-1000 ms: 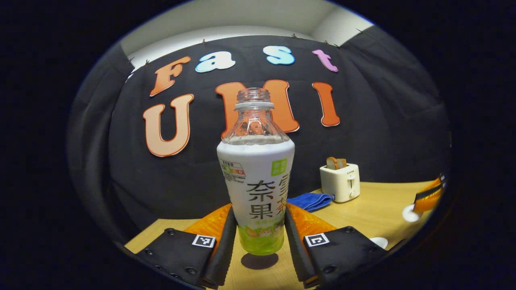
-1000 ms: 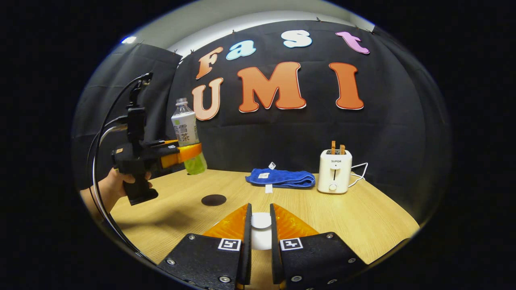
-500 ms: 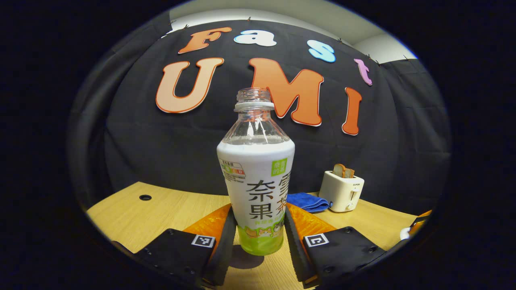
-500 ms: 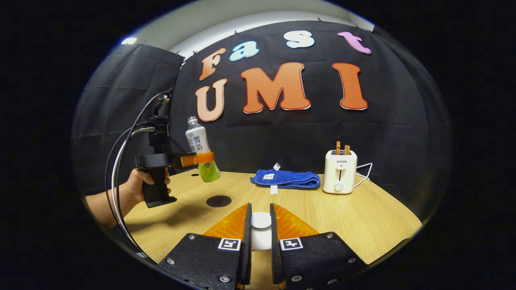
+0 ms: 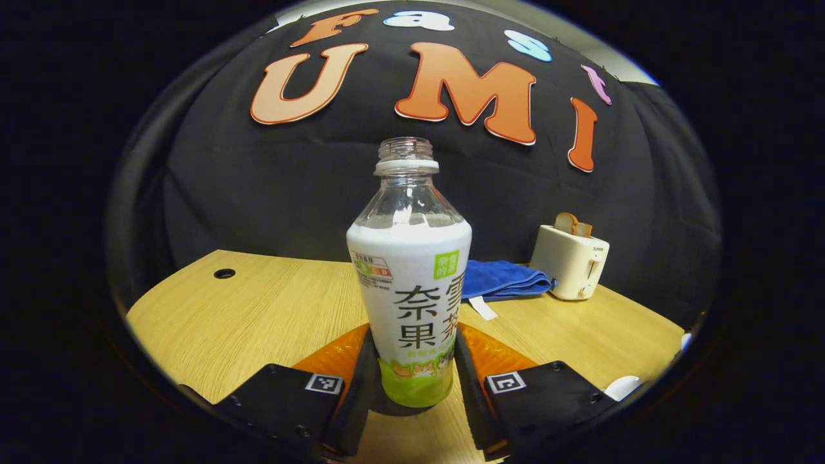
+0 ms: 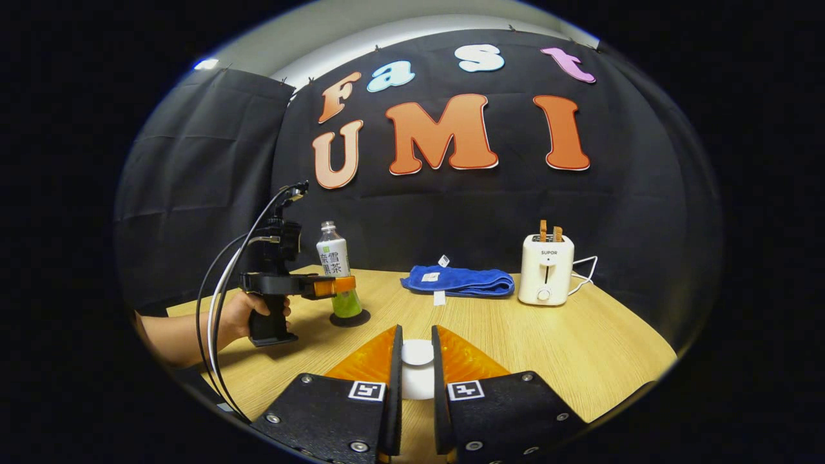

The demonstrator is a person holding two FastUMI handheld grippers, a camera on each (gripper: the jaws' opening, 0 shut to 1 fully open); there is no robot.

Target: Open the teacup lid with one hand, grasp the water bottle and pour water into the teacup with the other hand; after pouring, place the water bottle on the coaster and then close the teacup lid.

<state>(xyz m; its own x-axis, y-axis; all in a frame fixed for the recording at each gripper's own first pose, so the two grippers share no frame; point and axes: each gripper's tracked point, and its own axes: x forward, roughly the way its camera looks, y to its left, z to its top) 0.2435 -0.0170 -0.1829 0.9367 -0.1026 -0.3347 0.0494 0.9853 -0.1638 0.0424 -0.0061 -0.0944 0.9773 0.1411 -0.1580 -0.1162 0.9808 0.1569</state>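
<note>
A clear, uncapped water bottle [image 5: 409, 290] with a white and green label stands upright between the fingers of my left gripper [image 5: 412, 348], which is shut on its lower part. In the right gripper view the bottle [image 6: 336, 267] rests on the round black coaster [image 6: 351, 319] at the left of the table, with the left gripper [image 6: 332, 285] and a hand [image 6: 248, 312] beside it. My right gripper [image 6: 416, 335] is shut on the white teacup lid [image 6: 417, 353], pinching its round knob. A white teacup rim [image 5: 622, 386] peeks in at the lower right of the left gripper view.
On the wooden table [image 6: 580, 348], a folded blue towel [image 6: 457, 281] lies at the back. To its right stands a white toaster [image 6: 546, 277] holding toast, with its cord trailing right. A cable hole [image 5: 224, 273] sits at the table's far left.
The left gripper carried the bottle down and away, from the air onto the black coaster, and levelled it upright. The right gripper kept still with the lid.
</note>
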